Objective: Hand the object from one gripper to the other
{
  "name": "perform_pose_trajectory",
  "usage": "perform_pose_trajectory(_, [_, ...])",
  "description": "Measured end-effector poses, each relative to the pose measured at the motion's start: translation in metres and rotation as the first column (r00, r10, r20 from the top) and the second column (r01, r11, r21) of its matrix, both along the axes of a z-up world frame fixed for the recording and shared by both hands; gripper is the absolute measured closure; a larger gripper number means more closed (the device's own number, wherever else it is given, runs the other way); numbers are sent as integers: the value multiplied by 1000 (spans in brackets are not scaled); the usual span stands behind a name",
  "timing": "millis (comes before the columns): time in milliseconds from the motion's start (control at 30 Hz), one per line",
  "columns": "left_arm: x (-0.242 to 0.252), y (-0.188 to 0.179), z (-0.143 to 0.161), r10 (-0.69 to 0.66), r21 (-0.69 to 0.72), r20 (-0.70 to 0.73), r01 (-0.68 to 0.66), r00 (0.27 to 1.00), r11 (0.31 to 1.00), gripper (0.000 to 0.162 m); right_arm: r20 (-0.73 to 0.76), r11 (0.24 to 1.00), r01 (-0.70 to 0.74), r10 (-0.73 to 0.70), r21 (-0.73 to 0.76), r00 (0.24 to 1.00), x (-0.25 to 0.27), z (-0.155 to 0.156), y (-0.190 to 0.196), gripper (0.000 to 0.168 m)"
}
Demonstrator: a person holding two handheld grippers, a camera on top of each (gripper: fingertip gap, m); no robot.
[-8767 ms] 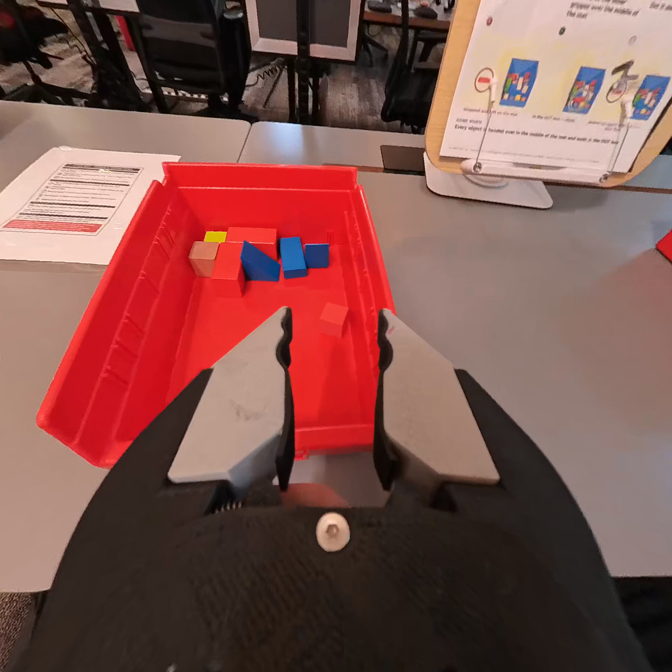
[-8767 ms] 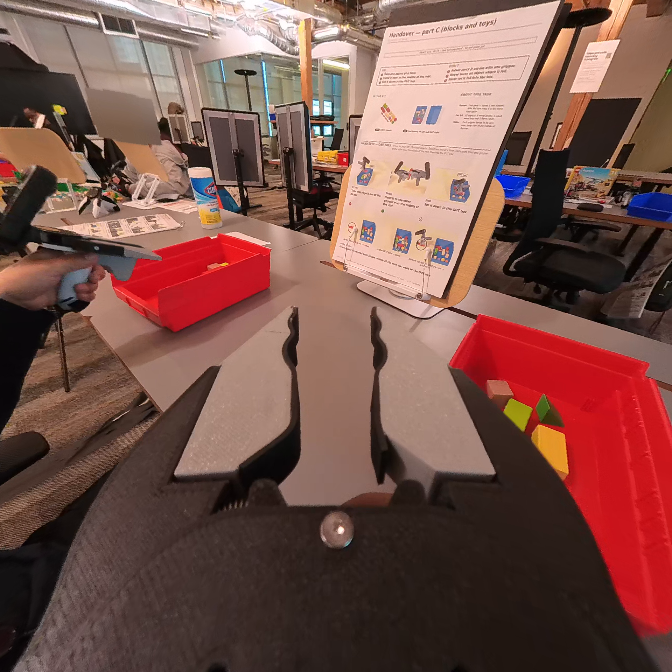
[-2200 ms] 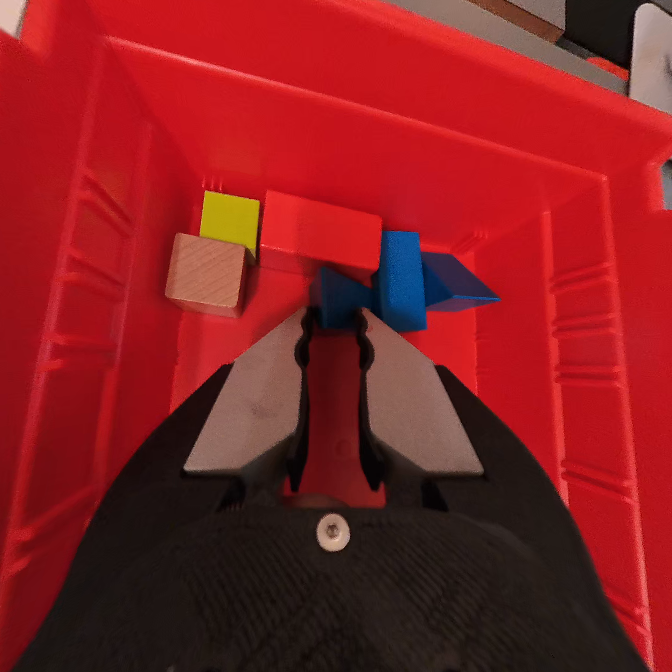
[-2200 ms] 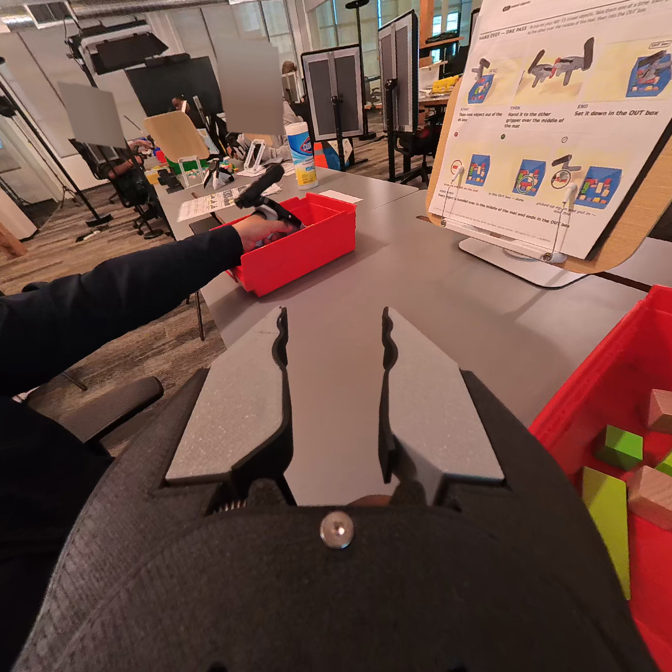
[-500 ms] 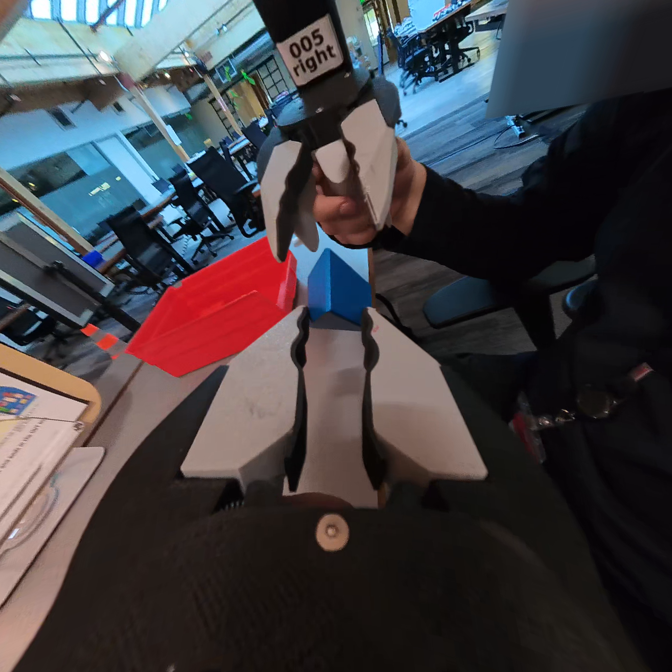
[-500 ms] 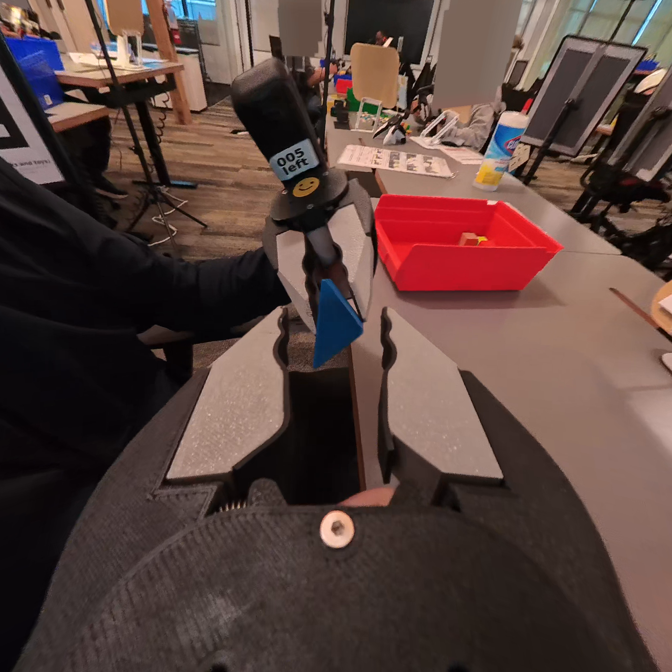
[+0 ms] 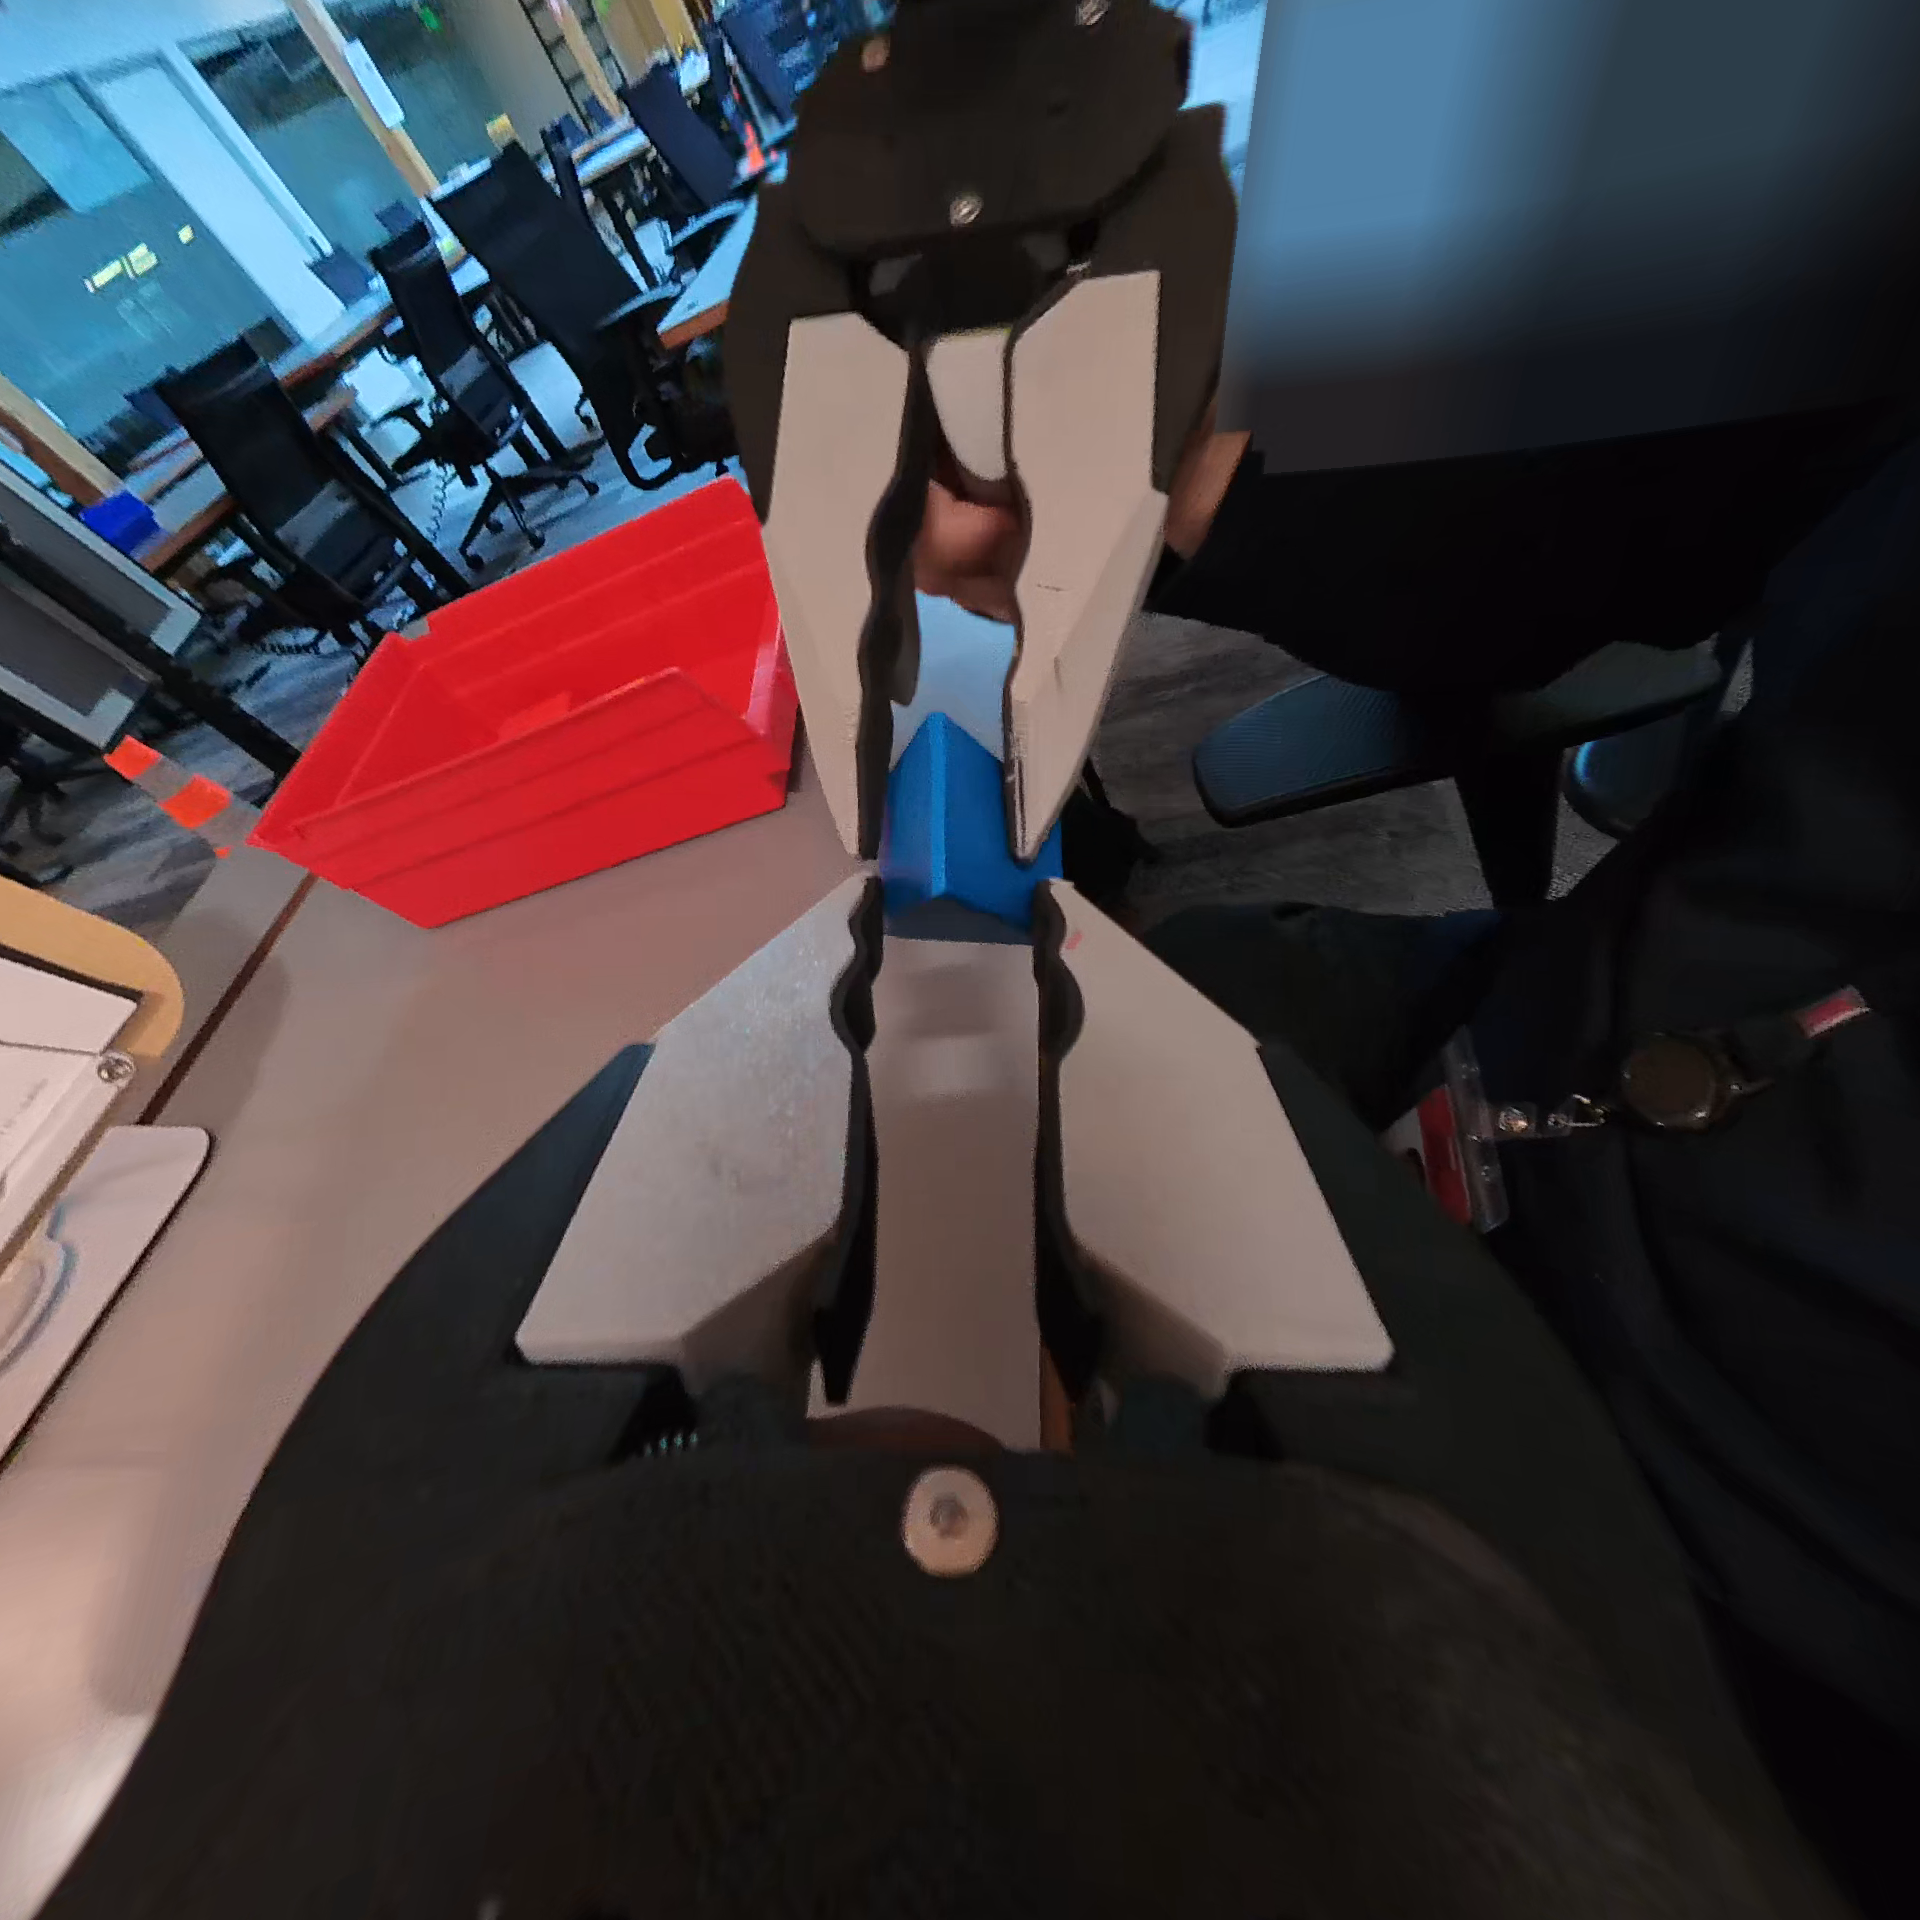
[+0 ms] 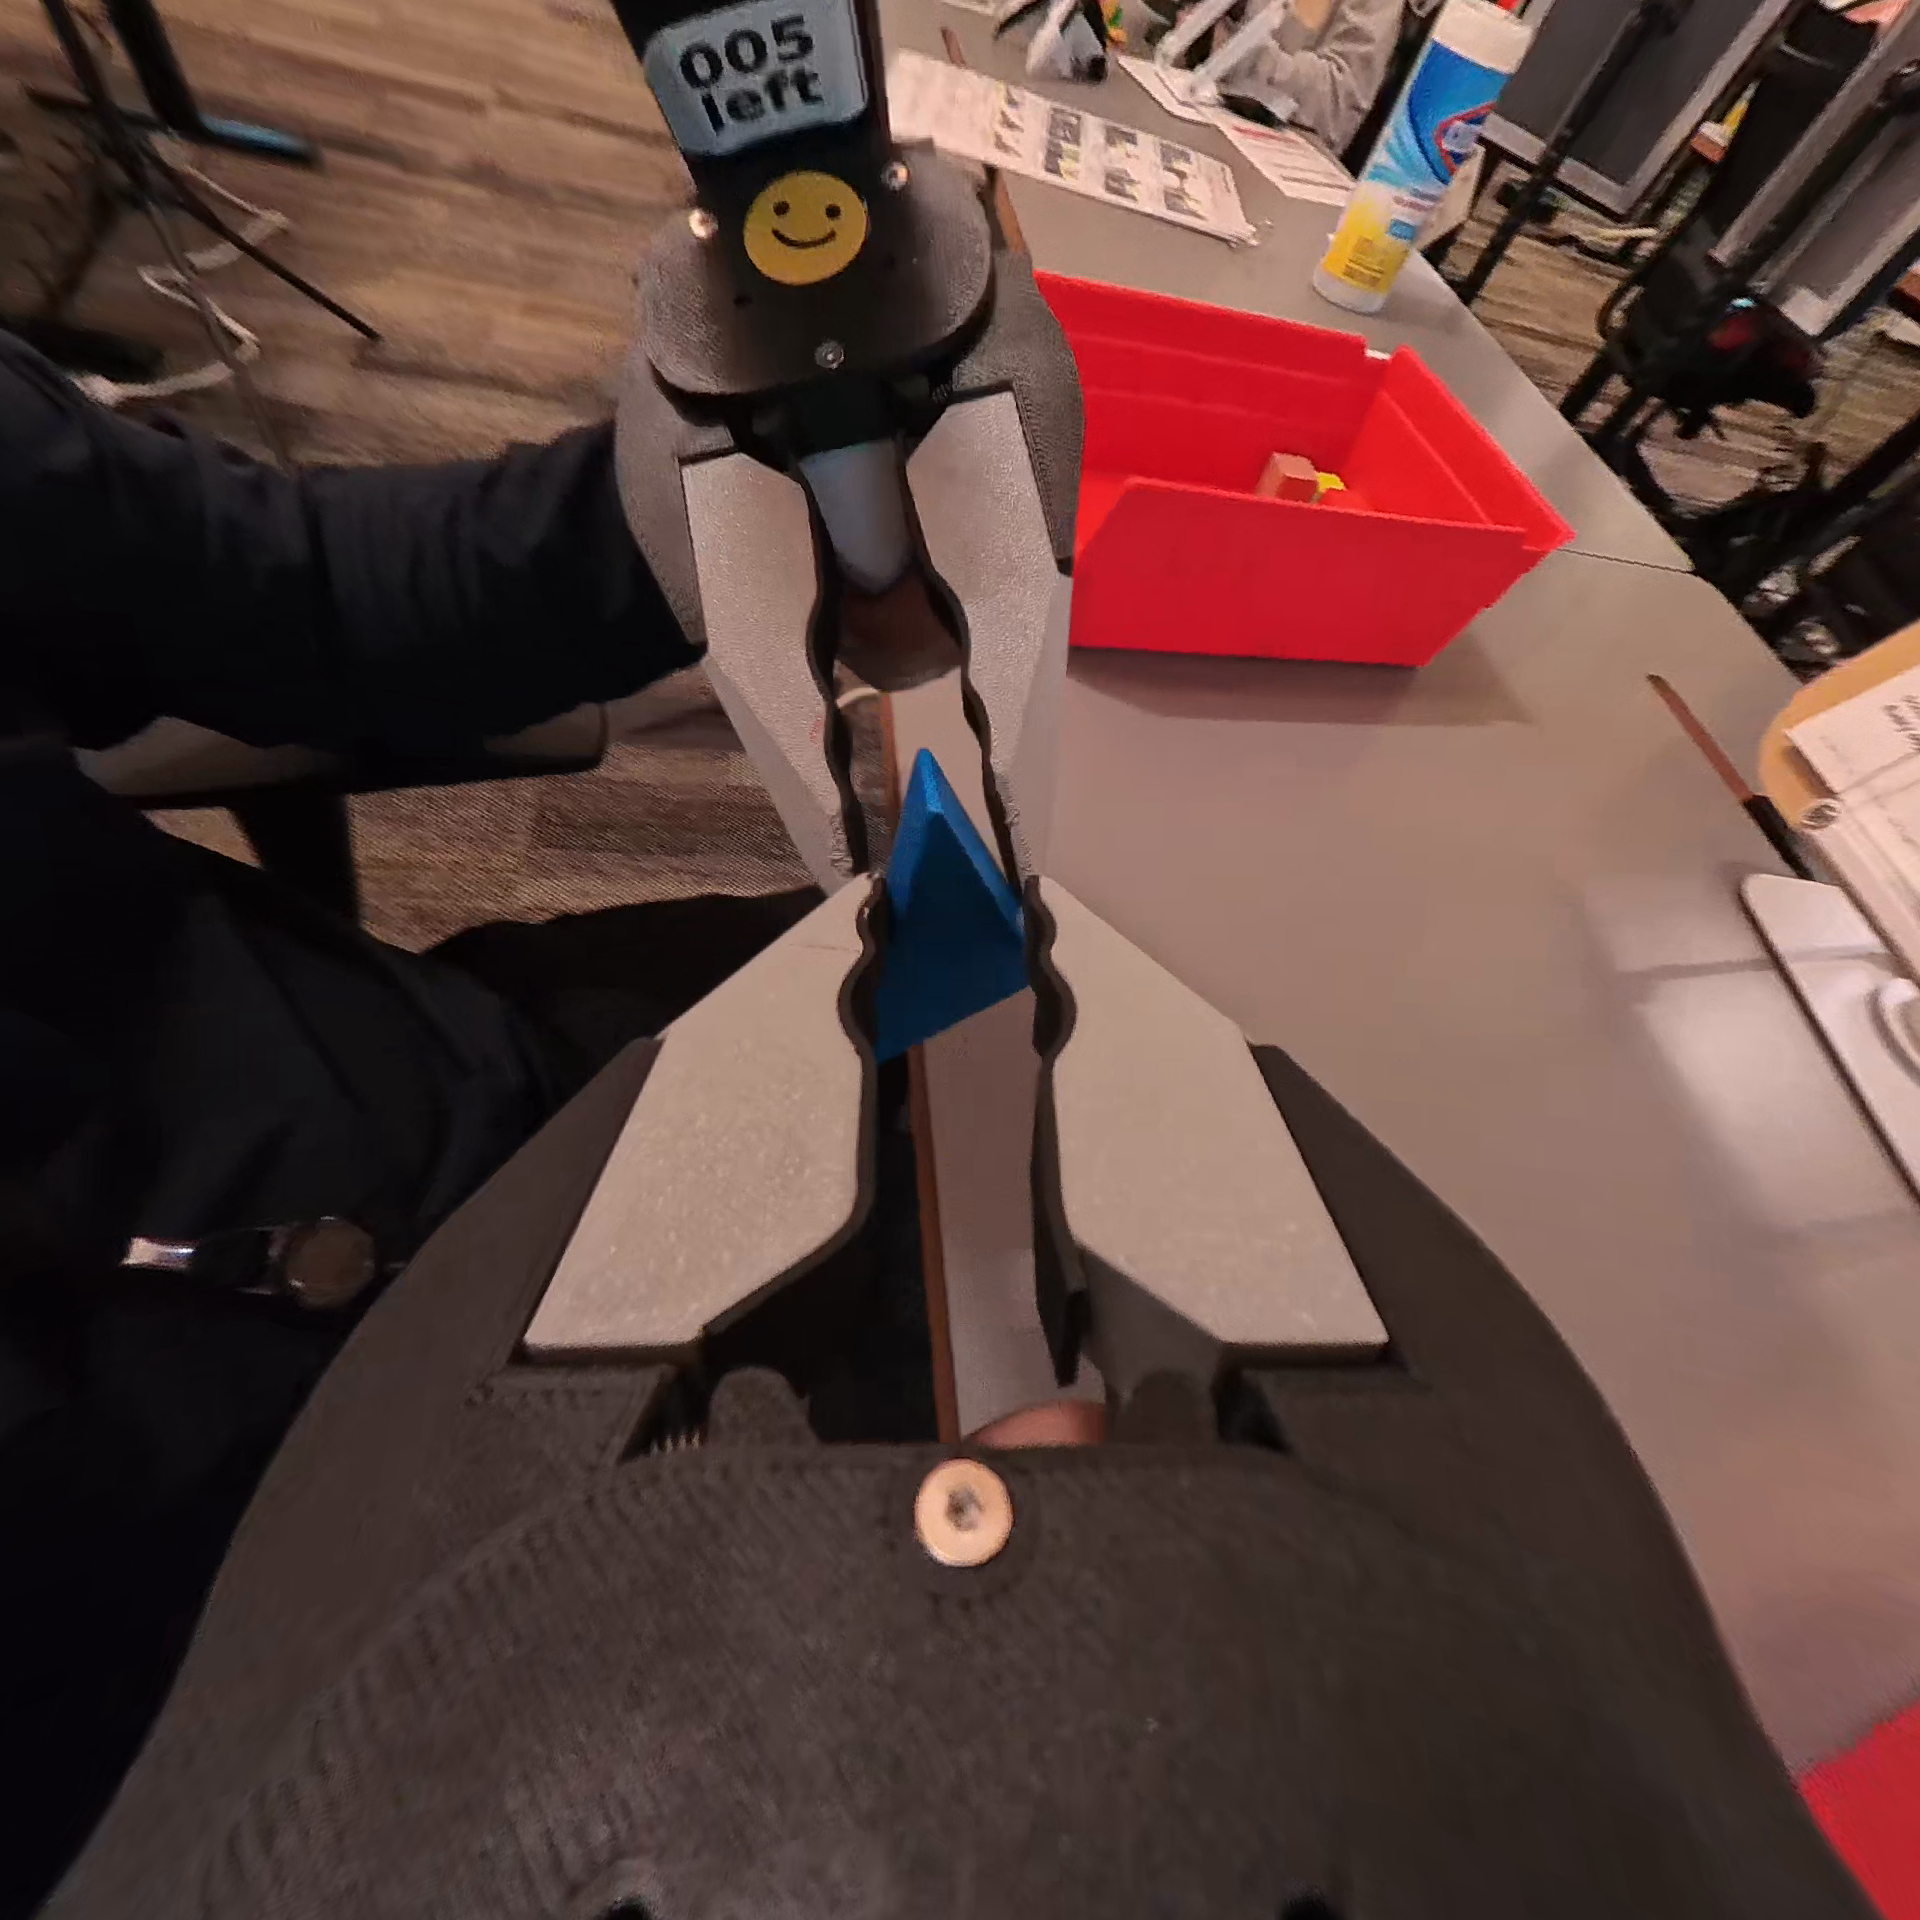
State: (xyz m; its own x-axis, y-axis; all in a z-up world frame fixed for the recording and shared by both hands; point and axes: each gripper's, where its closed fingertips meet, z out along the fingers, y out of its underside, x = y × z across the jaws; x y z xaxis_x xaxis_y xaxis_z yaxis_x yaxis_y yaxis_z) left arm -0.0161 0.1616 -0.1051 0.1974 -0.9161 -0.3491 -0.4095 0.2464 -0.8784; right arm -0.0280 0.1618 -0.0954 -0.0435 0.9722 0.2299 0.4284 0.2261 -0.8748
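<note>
— Where did the wedge block [image 8: 940, 914] sit?
— Between my right gripper [image 8: 948, 902] and my left gripper [image 7: 954, 902], tip to tip above the table [image 8: 1351, 935] edge.
— And the bins?
— One bin [image 8: 1288, 582] lay behind my left gripper; another bin [image 7: 540, 769] behind my right.

The wedge block [image 8: 940, 925] between the two tongs is solid blue. Both the left tongs [image 7: 956, 909] and the right tongs [image 8: 945, 914] have pale grey speckled fingers with black wavy inner edges, on black textured bodies. A round yellow sticker [image 8: 805, 227] sits on the left tongs' black head. The tabletop [image 8: 1351, 935] beneath is plain grey. Beyond the tongs stands a bright red bin [image 8: 1288, 582], with orange and yellow blocks [image 8: 1299, 480] inside.
</note>
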Motion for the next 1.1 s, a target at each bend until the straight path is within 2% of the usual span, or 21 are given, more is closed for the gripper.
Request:
perform_pose_trajectory(167, [2, 6, -14, 45, -49, -77, -49, 996, 998, 136, 72, 989, 34, -45, 147, 996, -1, -12, 5, 146])
perform_pose_trajectory(300, [3, 8, -20, 79, -50, -122, -86, 989, 995, 136, 86, 984, 12, -27, 177, 996, 0, -17, 6, 147])
perform_pose_trajectory(633, [-2, 17, 12, 113, -159, 116, -94, 987, 983, 136, -147, 995, -39, 25, -94, 989, 2, 13, 18, 147])
perform_pose_trajectory(767, [-1, 19, 1, 110, -253, 116, -77, 987, 964, 118, -237, 981, -70, 25, -181, 971, 3, 25, 22, 148])
perform_pose_trajectory(867, [6, 19, 0, 91, -307, 162, -38, 983, 951, 120, -274, 971, -106, 45, -213, 961, 3, 30, 18, 148])
perform_pose_trajectory(1000, [19, 11, 10, 35, -398, 279, 83, 960, 913, 120, -300, 968, -137, 70, -208, 951, -1, 32, 13, 148])
perform_pose_trajectory(1100, [21, 13, 14, 34, -429, 333, 120, 942, 895, 129, -321, 969, -139, 68, -202, 945, -2, 34, 14, 148])
